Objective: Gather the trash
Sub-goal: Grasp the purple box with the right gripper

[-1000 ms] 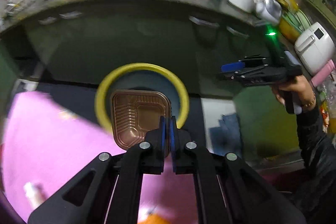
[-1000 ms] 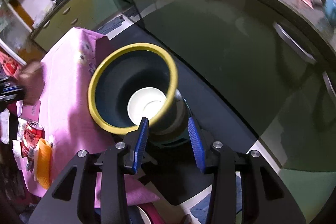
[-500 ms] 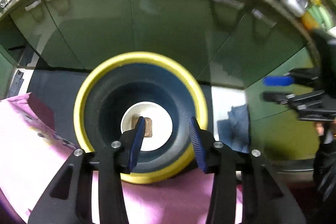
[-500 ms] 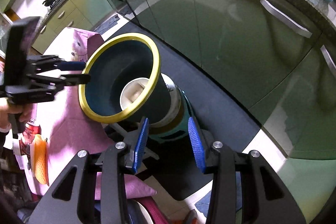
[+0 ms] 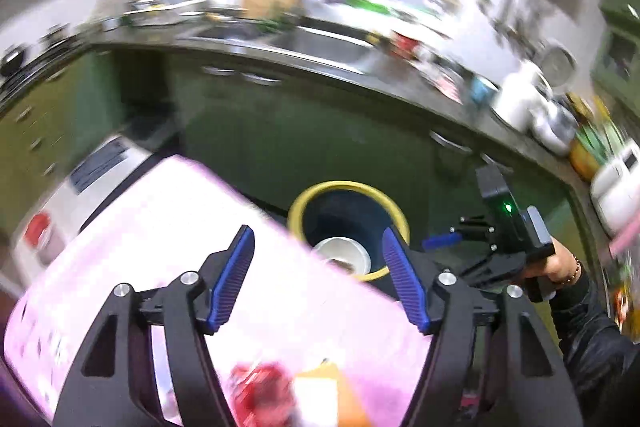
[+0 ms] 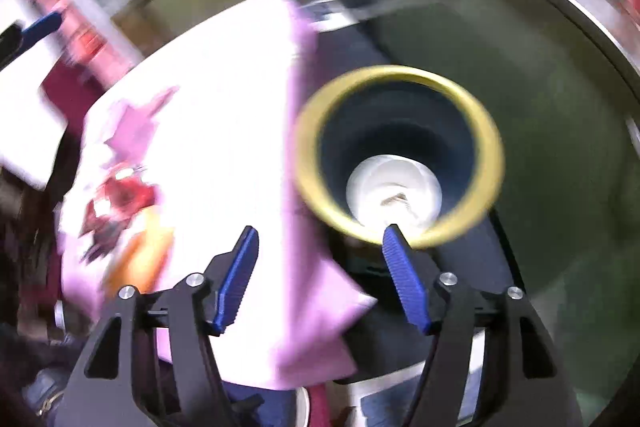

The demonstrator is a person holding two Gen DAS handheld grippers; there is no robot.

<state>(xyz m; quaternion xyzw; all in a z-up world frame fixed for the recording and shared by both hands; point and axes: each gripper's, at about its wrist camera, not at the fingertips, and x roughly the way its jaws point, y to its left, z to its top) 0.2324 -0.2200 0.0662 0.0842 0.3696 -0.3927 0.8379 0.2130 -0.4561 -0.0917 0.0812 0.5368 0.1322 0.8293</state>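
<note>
While blurred: counter (image 5: pixel 320 47) leftward only.

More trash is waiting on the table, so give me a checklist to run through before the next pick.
1. Left gripper open and empty: ok.
2. Right gripper open and empty: ok.
3. Bin mouth unobstructed: ok.
4. Red can on the pink tablecloth, within view of the left gripper: ok.
5. Orange item beside the can, identity: cannot tell, blurred.
6. Pictures sharp enough to aim: not ok, both views smeared.
</note>
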